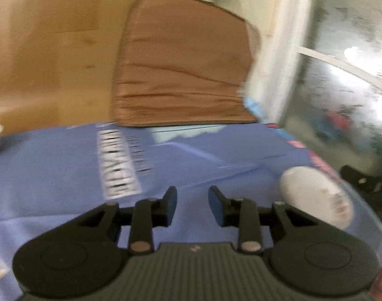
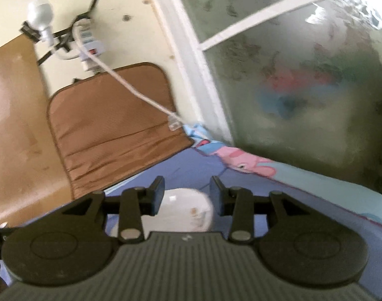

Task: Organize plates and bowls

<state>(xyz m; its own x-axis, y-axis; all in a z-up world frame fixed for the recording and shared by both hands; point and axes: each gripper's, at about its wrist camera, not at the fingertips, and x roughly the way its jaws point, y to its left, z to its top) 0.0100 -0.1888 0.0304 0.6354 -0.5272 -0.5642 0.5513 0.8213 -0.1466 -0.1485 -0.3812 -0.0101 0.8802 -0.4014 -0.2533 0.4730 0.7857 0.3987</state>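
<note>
the left gripper [image 1: 192,204] hangs over a blue printed cloth [image 1: 65,175] that covers the surface, its jaws parted with nothing between them. just to its right a round white bowl with a small printed pattern [image 1: 316,195] sits on the cloth near the edge, apart from the jaws. the right gripper [image 2: 187,195] points at the same white bowl [image 2: 188,208], which lies on the cloth just beyond and between its blue pads [image 2: 217,195]; the jaws are open and i cannot see them touching it. past the cloth a brown padded cushion [image 2: 110,125] leans at the cream wall, a white cable [image 2: 130,85] running across it from a white power strip [image 2: 89,45]. a frosted glass window [image 2: 303,75] stands to the right.
</note>
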